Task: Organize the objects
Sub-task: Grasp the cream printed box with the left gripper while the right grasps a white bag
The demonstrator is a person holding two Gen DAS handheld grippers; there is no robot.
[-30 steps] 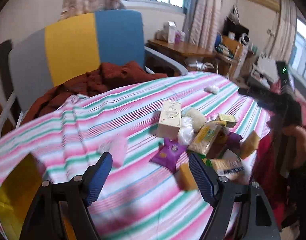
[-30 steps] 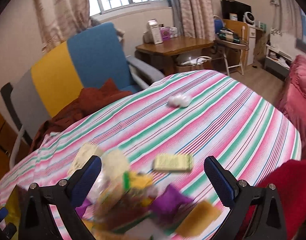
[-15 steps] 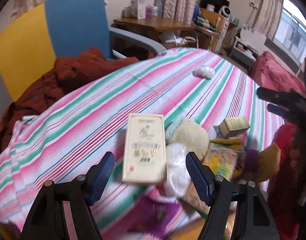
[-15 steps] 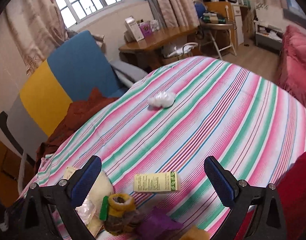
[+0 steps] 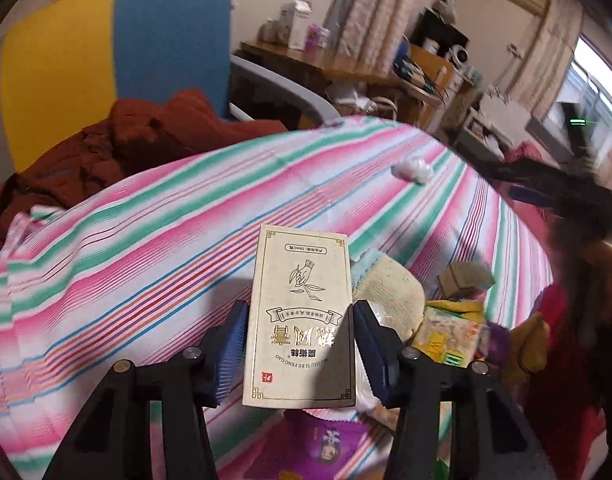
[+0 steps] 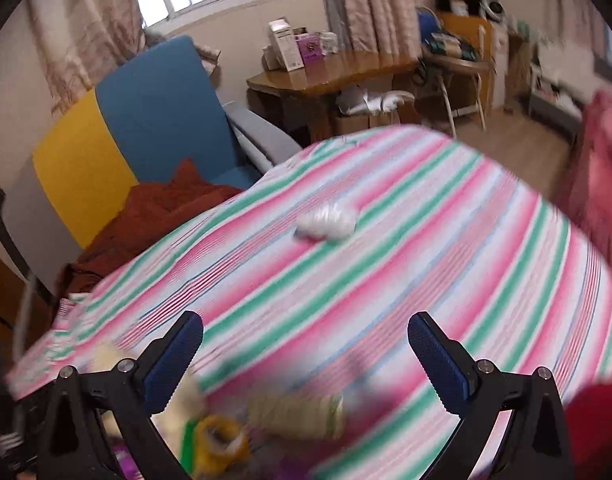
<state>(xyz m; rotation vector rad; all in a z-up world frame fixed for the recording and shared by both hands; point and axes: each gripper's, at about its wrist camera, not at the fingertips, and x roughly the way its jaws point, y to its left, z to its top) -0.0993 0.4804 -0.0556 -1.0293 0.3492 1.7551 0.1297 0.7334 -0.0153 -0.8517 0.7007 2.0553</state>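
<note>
A cream box with gold print (image 5: 302, 320) lies on the striped tablecloth (image 5: 146, 240), at the left of a pile of small goods. My left gripper (image 5: 300, 344) straddles the box. Its jaws are closing, and the blue pads meet the box's long sides. In the pile are a cream knitted piece (image 5: 389, 292), a small tan box (image 5: 463, 278), a yellow-green snack packet (image 5: 449, 336) and a purple packet (image 5: 329, 444). My right gripper (image 6: 306, 360) hangs open over bare cloth with nothing between its fingers. A blurred pale green box (image 6: 294, 414) lies just below it.
A white crumpled wad (image 6: 325, 222) sits alone further out on the cloth. Behind the table stands a blue and yellow chair (image 5: 118, 40) with a rust-red cloth (image 5: 146, 136) on its seat. A wooden desk (image 6: 325, 72) stands beyond. A hand with the other gripper's body (image 5: 577, 208) blurs the right edge.
My left gripper came forward and down over the cream box, and its jaws narrowed from wide onto its sides. In the right wrist view the pile slid toward the bottom edge.
</note>
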